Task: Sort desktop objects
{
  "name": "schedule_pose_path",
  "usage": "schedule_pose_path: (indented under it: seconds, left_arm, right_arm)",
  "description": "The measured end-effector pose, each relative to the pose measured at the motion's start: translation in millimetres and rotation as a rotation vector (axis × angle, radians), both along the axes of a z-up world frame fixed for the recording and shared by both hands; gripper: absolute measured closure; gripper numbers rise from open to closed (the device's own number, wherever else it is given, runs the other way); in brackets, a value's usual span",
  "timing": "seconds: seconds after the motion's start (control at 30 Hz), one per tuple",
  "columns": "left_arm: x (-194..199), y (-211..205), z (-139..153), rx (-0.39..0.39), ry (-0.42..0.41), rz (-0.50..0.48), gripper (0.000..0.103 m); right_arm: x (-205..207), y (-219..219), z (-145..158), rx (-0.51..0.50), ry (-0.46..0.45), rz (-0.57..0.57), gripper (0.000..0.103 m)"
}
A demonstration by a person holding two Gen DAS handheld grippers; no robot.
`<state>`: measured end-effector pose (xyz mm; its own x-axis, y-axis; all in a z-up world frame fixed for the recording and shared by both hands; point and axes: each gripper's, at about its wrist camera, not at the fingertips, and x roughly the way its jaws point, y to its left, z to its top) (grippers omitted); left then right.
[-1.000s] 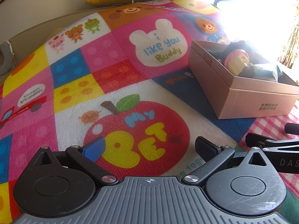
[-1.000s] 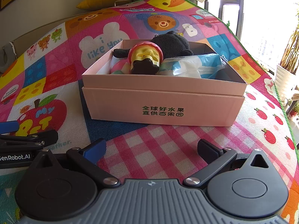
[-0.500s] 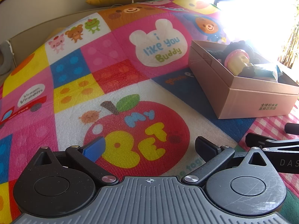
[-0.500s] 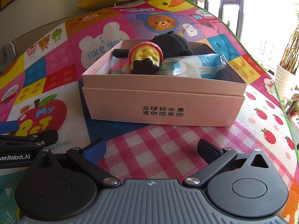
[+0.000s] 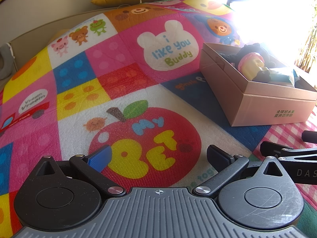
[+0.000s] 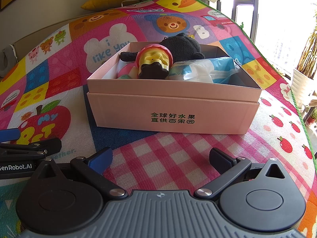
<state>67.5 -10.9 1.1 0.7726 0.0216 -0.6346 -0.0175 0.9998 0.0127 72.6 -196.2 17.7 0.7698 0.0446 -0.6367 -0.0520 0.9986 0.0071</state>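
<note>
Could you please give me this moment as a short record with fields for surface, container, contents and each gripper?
surface: colourful play mat with cartoon prints
container: pink cardboard box, lid off, green printing on the front
contents: black plush toy, pink and yellow toy, blue and white packet
left gripper: open, empty, low over the apple print
right gripper: open, empty, facing the box over the checked patch
loose items on mat: none visible

A bright cartoon play mat (image 6: 59, 63) covers the floor; yellow cushion (image 6: 111, 1) by the far wall, sunlit window (image 6: 277, 19) right.
</note>
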Motion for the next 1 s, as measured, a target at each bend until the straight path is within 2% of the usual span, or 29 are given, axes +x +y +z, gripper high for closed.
schedule_pose_path:
  seconds: [0.63, 0.7, 0.77, 0.83, 0.93, 1.0]
  left_arm:
    - [0.4, -0.9, 0.5, 0.013, 0.0, -0.012, 0.0]
    - [-1.0, -3.2, 1.8, 0.057, -0.013, -0.116, 0.0]
    - [-1.8, -2.0, 1.6, 0.049, -0.015, -0.212, 0.0]
    - [-0.1, -0.2, 0.3, 0.01, -0.001, -0.242, 0.0]
    - [-1.3, -3.1, -0.4, 0.013, -0.001, -0.257, 0.0]
    - [-2.5, -1.1, -0.8, 0.006, 0.001, -0.308, 0.0]
  right_arm:
    - [0.0, -0.1, 0.0, 0.0, 0.0, 0.0, 0.0]
    - [-0.1, -0.3, 0.0, 0.0, 0.0, 0.0, 0.0]
    - [0.1, -0.5, 0.1, 0.007, 0.0, 0.0, 0.0]
    - [0.0, 1.7, 0.1, -0.005, -0.001, -0.001, 0.0]
    - [0.2, 1.0, 0.0, -0.003, 0.0, -0.001, 0.0]
    - [0.2, 1.3, 0.0, -0.001, 0.0, -0.001, 0.0]
